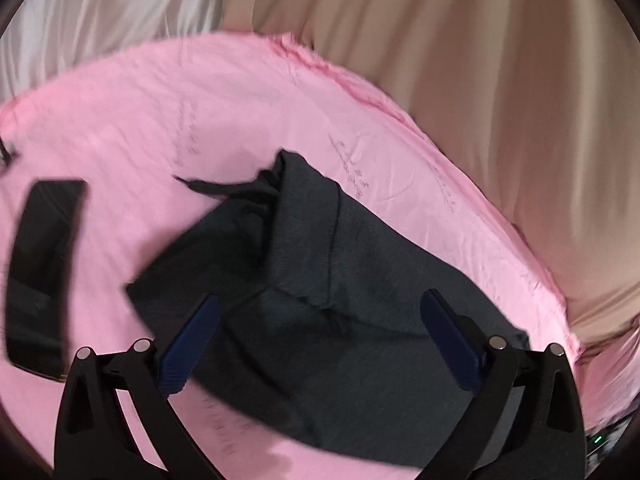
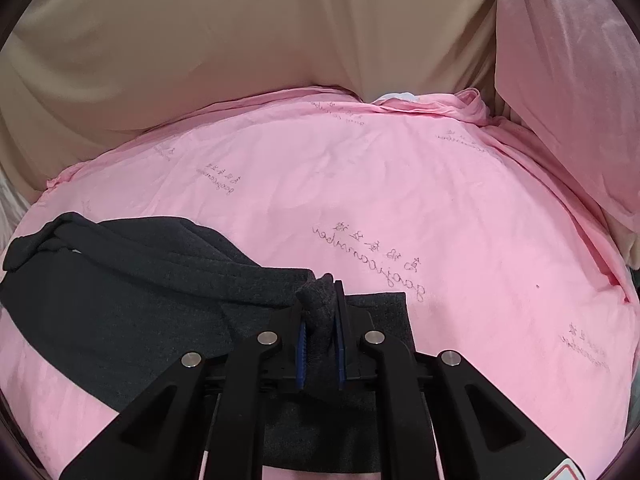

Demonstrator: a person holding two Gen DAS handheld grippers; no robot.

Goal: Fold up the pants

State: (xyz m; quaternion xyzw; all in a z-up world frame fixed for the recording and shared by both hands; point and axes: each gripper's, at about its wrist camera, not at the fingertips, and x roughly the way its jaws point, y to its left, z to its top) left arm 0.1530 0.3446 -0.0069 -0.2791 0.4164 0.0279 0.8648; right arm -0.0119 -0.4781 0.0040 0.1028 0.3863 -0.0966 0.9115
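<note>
**A:** Two claws, one doing all the work. The right gripper (image 2: 320, 320) pinches a bunched wad of the dark pants (image 2: 120, 312), while the left gripper (image 1: 320, 320) hangs spread wide above them, holding nothing.

**B:** So if the right one tugs, I'd guess the fold drags crooked or the wad slips out?

**A:** Yep. The pants lie on a wrinkly pink sheet (image 2: 440, 200), with a beige curtain (image 2: 240, 40) behind. There's also a black slab (image 1: 40, 272) on the sheet near the pants.

pink sheet (image 2: 400, 184): thin dark curly writing, printed many times, upside down | reads about like "gaojiacaniaber", not sure | small signs beside it, too small to read
</note>
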